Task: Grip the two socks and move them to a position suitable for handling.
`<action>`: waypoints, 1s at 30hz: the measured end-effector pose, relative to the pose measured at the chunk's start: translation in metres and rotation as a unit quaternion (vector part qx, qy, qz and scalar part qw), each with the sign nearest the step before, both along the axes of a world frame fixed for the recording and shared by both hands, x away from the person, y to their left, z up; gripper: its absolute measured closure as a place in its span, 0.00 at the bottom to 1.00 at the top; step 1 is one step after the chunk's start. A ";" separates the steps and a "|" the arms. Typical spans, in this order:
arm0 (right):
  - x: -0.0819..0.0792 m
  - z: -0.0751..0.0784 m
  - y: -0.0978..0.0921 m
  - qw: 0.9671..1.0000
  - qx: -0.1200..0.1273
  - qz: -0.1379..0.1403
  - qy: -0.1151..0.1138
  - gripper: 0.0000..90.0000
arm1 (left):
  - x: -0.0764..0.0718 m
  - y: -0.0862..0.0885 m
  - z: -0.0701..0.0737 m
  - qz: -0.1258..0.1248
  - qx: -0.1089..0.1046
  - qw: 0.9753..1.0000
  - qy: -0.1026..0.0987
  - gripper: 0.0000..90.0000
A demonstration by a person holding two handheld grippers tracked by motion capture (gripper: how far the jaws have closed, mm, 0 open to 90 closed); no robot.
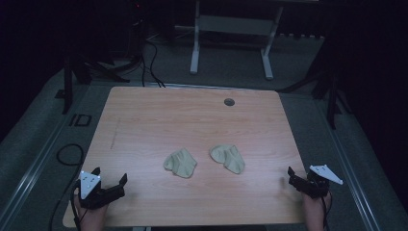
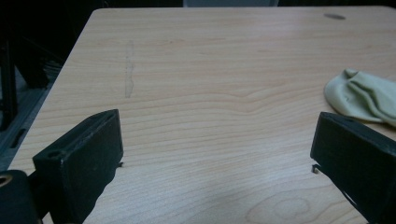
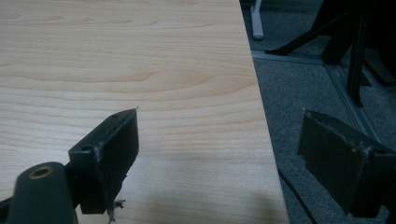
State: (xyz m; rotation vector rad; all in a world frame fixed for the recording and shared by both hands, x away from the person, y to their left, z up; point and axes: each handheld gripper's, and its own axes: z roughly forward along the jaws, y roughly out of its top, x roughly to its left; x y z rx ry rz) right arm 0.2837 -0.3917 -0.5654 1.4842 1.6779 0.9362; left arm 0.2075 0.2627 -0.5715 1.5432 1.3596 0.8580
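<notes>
Two pale yellow-green socks lie crumpled on the wooden table (image 1: 192,118), one (image 1: 180,162) left of centre and the other (image 1: 227,158) just to its right, a small gap between them. My left gripper (image 1: 110,174) rests at the front left corner, open and holding nothing. In the left gripper view its jaws (image 2: 215,154) stand wide over bare wood, with the nearer sock (image 2: 362,95) ahead on the right. My right gripper (image 1: 302,174) sits at the front right corner, also open. Its jaws (image 3: 219,144) straddle the table's right edge.
A round grommet hole (image 1: 229,101) marks the table's far side. Behind the table stands a white desk frame (image 1: 231,38). Black stand legs (image 1: 332,96) and cables (image 1: 70,154) lie on the grey floor on both sides.
</notes>
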 end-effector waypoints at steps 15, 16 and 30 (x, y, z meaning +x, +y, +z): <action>0.005 0.007 0.007 0.998 0.003 0.032 0.047 0.14 | 0.000 -0.007 0.001 -0.018 0.005 1.000 0.000 0.04; 0.005 0.010 0.009 0.998 0.000 0.034 0.048 0.14 | 0.000 -0.008 0.001 -0.019 0.006 1.000 -0.002 0.03; 0.027 0.026 0.058 0.989 0.027 0.099 0.106 0.14 | 0.000 -0.018 0.003 -0.063 -0.019 0.998 -0.001 0.03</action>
